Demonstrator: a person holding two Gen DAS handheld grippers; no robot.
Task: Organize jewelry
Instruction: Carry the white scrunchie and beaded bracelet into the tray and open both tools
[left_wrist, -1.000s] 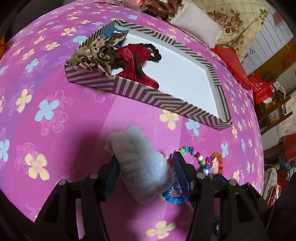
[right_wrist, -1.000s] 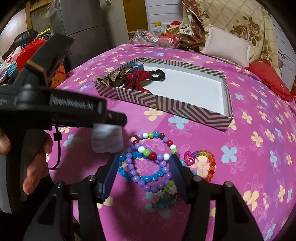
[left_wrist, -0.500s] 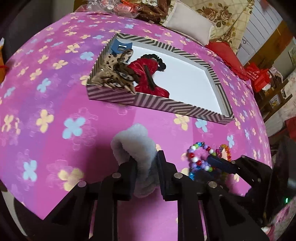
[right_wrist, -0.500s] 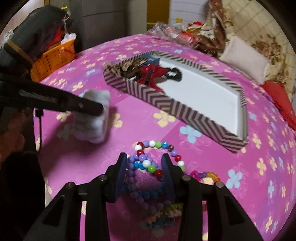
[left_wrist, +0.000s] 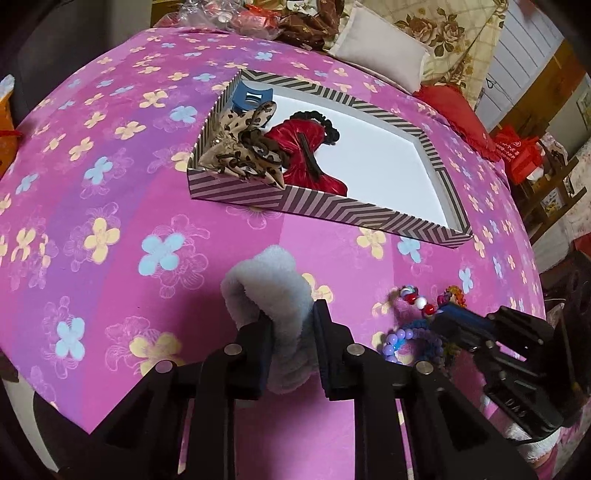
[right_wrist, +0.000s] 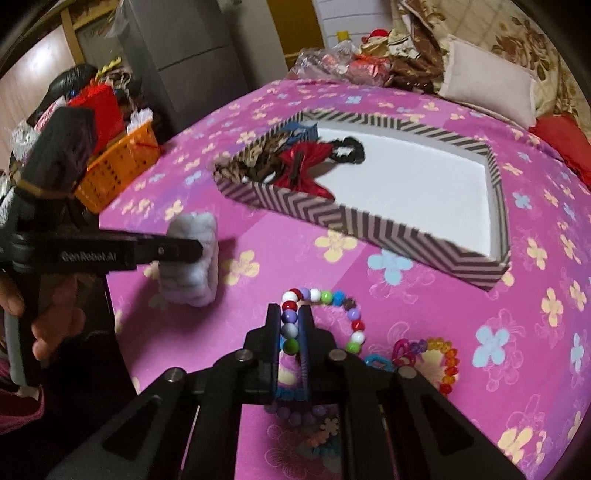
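Here, left gripper (left_wrist: 290, 343) clamped on the fluffy grey scrunchie (left_wrist: 271, 284), held above the pink floral bed cover (left_wrist: 110, 206). Right gripper (right_wrist: 290, 332) pinched nearly closed on the multicoloured bead bracelet (right_wrist: 321, 297), near the bed's front edge. More bead bracelets (right_wrist: 441, 360) lie just beside it. Striped tray (left_wrist: 369, 216) sits mid-bed; leopard bow (left_wrist: 240, 144) and red bow (left_wrist: 306, 147) in its left end.

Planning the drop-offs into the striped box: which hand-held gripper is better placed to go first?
Probably left: the left hand-held gripper grips the grey scrunchie facing the striped box; the right hand-held gripper pinches a bead bracelet among others.
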